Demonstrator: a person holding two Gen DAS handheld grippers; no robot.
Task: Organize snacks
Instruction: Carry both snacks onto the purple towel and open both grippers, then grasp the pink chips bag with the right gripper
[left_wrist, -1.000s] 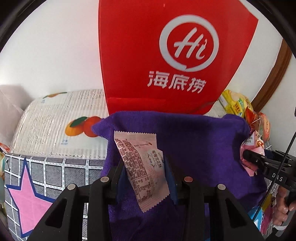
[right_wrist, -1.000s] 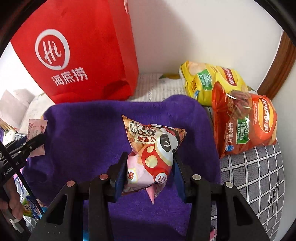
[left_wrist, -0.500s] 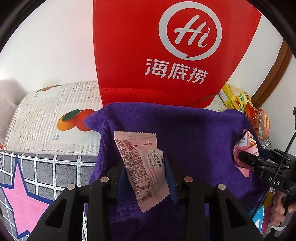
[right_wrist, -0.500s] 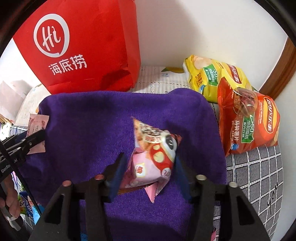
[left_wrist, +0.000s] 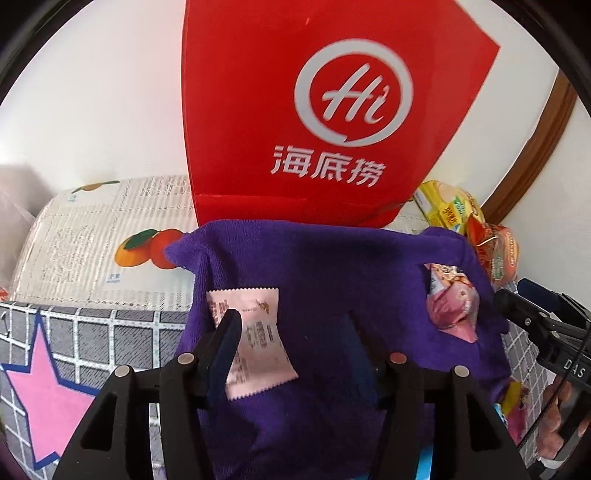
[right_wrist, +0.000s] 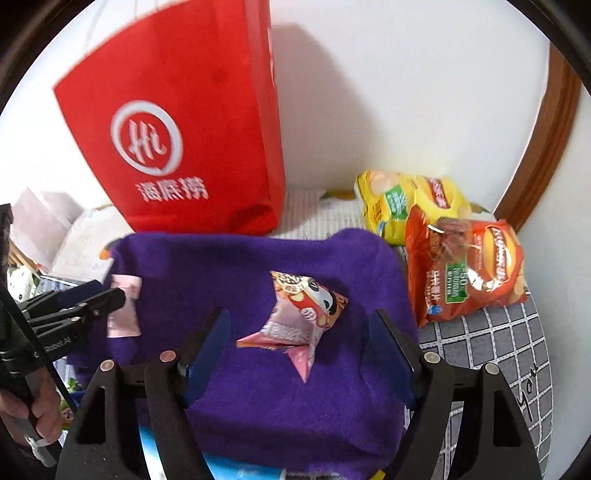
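Note:
A flat pink sachet (left_wrist: 258, 339) lies on the purple cloth (left_wrist: 332, 280), leaning by the left finger of my open left gripper (left_wrist: 291, 332). In the right wrist view the sachet (right_wrist: 123, 310) sits at the cloth's left edge, with the left gripper (right_wrist: 92, 306) beside it. A pink and red panda snack pack (right_wrist: 299, 321) lies on the cloth (right_wrist: 258, 266) between the spread fingers of my open right gripper (right_wrist: 299, 339), touching neither. The pack also shows in the left wrist view (left_wrist: 452, 302), with the right gripper (left_wrist: 532, 314) beside it.
A tall red paper bag (right_wrist: 192, 140) stands behind the cloth against the white wall. A yellow chip bag (right_wrist: 410, 199) and an orange chip bag (right_wrist: 465, 269) lie at the right. A fruit-print box (left_wrist: 103, 243) and a grey checked mat with a pink star (left_wrist: 48, 387) are at the left.
Both grippers have opened and let go: the pink sachet and the panda pack now lie free on the purple cloth. Both grippers moved slightly back.

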